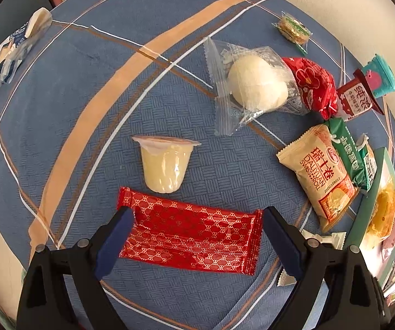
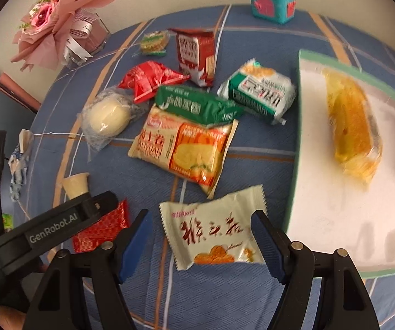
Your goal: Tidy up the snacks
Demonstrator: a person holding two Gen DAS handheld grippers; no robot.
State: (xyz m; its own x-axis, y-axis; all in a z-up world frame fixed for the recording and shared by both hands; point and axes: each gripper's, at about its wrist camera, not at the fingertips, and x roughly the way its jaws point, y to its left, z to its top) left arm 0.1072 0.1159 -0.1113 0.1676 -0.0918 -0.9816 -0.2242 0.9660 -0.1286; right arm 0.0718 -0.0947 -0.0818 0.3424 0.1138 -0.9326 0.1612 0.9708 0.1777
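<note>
Snacks are lying scattered on the blue checked tabletop (image 1: 92, 88). I am straddling the red foil-wrapped bar (image 1: 190, 233) with my left claw (image 1: 197, 225), jaws apart at both ends of its long axis. My right claw (image 2: 203, 236) is hanging open around the cream packet (image 2: 214, 233).

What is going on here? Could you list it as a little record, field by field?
surface: blue plaid tablecloth
left gripper: open, straddling a red foil packet, pads not pressing it
right gripper: open, around a cream snack packet
nearby: jelly cup, clear-wrapped white bun, Swiss roll packet
tray: white with green rim, already holding a yellow wrapped cake
</note>
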